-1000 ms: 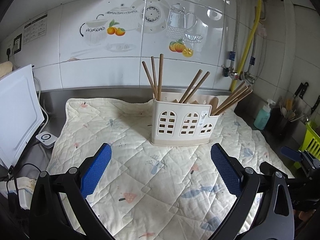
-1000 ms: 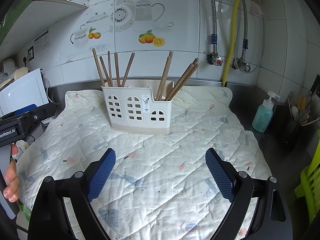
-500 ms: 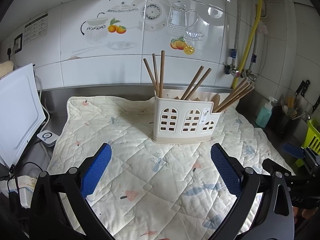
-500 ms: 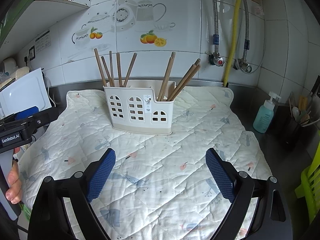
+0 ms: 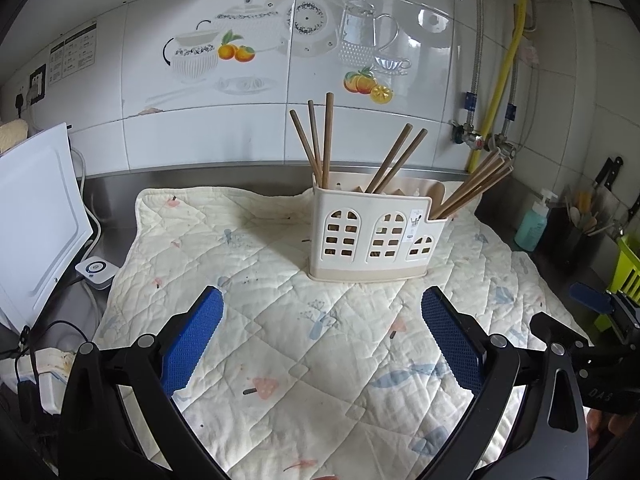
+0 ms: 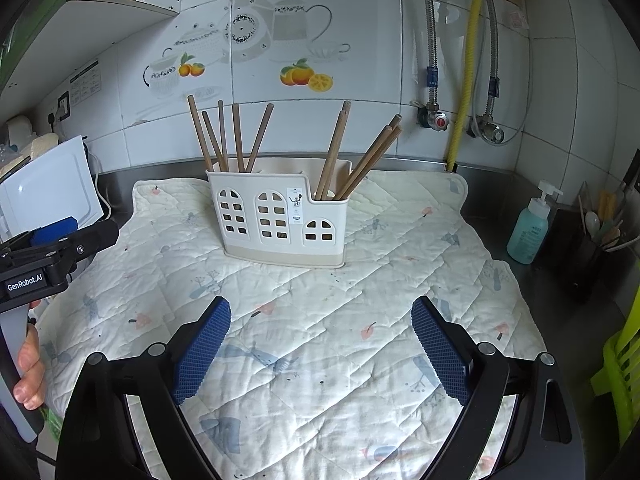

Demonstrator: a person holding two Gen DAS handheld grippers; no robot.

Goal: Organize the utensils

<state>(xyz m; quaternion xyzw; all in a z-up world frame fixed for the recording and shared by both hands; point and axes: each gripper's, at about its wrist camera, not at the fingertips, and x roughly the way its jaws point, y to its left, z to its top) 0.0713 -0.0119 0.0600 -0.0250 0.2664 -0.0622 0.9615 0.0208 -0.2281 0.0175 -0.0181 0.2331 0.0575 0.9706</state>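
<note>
Cream quilted cloth (image 6: pixel 320 320) covers the steel counter and carries everything that matters; on its far half stands the off-white plastic utensil caddy (image 6: pixel 280 220), upright, its long side running left to right across both views; brown wooden chopsticks (image 6: pixel 224 136) stand in it in loose groups, a cluster at the left end nearly upright, a pair in the middle compartment leaning right (image 5: pixel 394 160), and a bundle at the low right end (image 6: pixel 360 160) slanting far to the right. The caddy lies straight ahead of both tools, well apart from each; judging by how it sits in each view, it is a little right of centre for the left gripper (image 5: pixel 322 334) and a little left of centre for the right gripper (image 6: pixel 320 340), so neither is clearly nearer. Both tools hover over the near cloth with their blue pads (image 6: pixel 202 352) spread wide and nothing between them; the likely next reach is forward to the slanting right-hand sticks, whose tilt asks for a matching wrist angle.
</note>
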